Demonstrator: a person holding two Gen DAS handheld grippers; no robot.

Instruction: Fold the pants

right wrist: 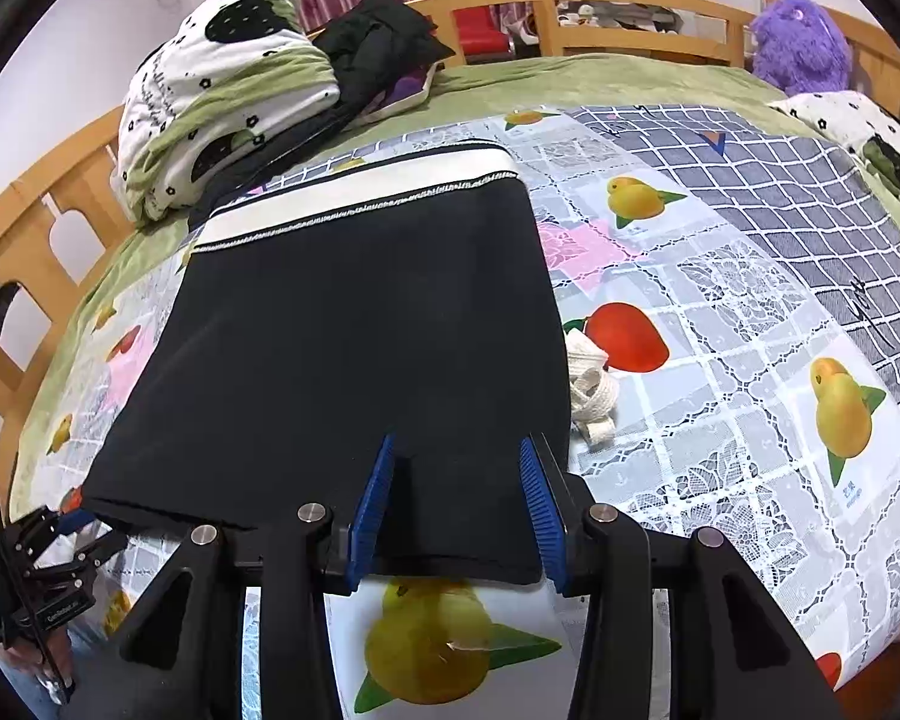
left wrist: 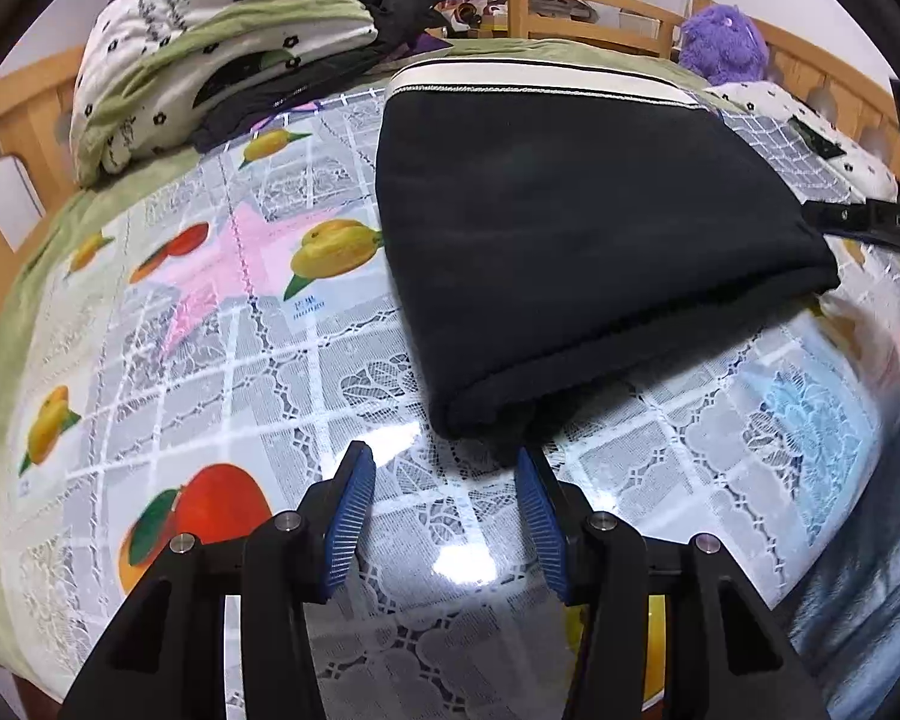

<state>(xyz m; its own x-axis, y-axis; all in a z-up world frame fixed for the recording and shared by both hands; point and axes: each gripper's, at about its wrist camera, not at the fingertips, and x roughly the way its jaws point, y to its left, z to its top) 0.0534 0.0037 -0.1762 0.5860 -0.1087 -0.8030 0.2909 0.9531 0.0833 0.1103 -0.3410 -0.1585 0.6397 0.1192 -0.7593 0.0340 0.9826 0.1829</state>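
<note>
Folded pants (right wrist: 354, 348) lie between the right hand-held gripper (right wrist: 459, 450) fingers.

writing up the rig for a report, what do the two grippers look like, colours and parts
Both match. The left gripper and the right gripper each have two flat fingers faced with blue ribbed pads on angular matte black linkage arms, pinned with round silver bolts. In the right wrist view the left gripper's black body carries a small white-lettered label. No cables show.
</note>
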